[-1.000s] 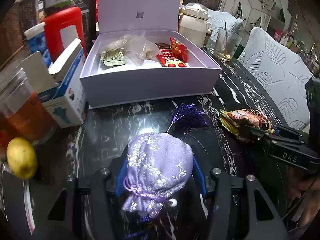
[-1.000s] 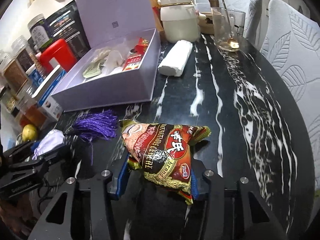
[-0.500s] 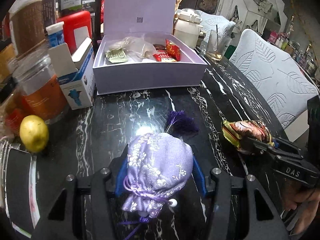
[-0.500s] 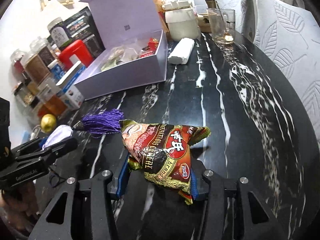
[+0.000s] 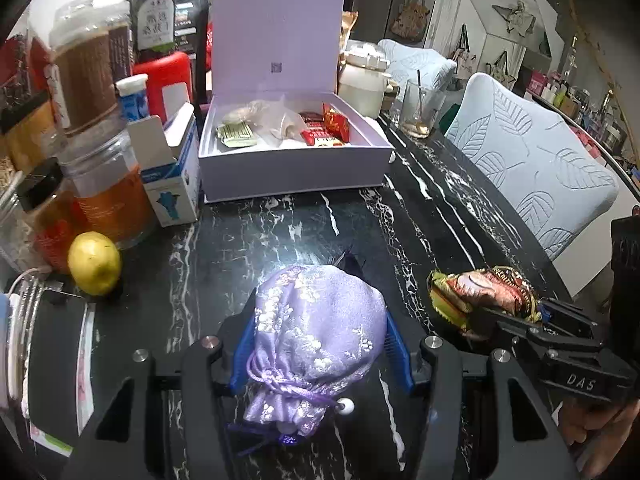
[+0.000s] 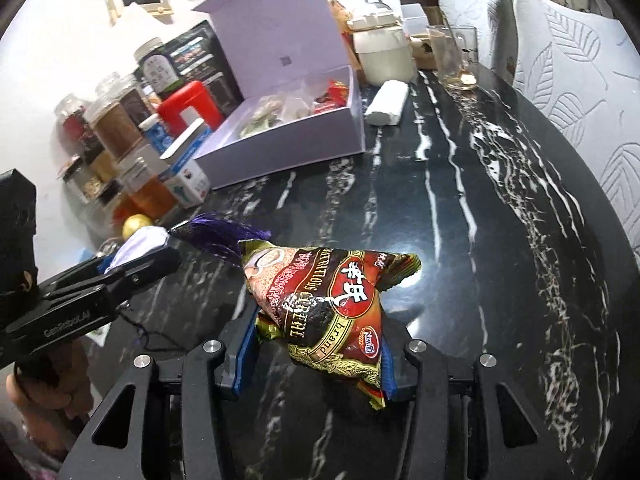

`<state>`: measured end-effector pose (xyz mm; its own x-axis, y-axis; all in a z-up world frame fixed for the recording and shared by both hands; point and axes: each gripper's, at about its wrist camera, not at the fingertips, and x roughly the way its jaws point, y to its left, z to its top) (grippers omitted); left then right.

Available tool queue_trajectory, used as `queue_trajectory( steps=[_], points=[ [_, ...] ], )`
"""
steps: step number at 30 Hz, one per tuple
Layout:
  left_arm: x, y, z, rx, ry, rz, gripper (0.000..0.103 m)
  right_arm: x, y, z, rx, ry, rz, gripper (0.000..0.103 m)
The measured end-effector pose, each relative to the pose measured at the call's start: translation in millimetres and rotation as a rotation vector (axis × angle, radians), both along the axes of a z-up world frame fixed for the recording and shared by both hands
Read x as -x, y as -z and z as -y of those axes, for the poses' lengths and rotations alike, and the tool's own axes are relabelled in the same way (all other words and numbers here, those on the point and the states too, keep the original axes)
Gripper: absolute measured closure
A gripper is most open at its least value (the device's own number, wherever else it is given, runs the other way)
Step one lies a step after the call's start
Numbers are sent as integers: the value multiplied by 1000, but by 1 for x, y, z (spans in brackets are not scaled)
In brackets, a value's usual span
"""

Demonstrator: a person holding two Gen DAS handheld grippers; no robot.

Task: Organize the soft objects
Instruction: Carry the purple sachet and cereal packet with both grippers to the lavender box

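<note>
My left gripper [image 5: 320, 344] is shut on a lilac embroidered drawstring pouch [image 5: 316, 332], held above the black marble table [image 5: 248, 248]; its purple tassel [image 6: 224, 234] hangs out in front. In the right wrist view that gripper [image 6: 132, 264] comes in from the left. My right gripper [image 6: 316, 352] is shut on a red and gold cereal packet [image 6: 324, 300], also seen at the right of the left wrist view as the packet [image 5: 480, 296]. The open lilac gift box [image 5: 296, 168] with several small packets stands farther back on the table.
Jars [image 5: 104, 184], a red container [image 5: 164, 84], a small blue and white carton [image 5: 172, 176] and a lemon [image 5: 94, 262] crowd the left. A cream pot [image 5: 364, 80], a glass [image 5: 420, 114] and a white roll [image 6: 388, 102] stand behind the box. Pale upholstered chairs [image 5: 532, 168] line the right edge.
Both grippers have drawn back and up from the box with their loads; the box and jars look smaller and farther. The tassel has lifted off the table.
</note>
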<state>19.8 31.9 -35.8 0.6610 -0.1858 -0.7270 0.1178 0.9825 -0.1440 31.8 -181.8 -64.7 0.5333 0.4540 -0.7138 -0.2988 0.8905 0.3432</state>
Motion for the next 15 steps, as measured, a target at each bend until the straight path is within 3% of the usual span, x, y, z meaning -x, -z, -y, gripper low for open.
queue_trajectory(
  steps=[15],
  points=[
    [37, -42, -6, -2, -27, 111, 49, 39, -35, -13, -31, -65, 81, 55]
  ],
)
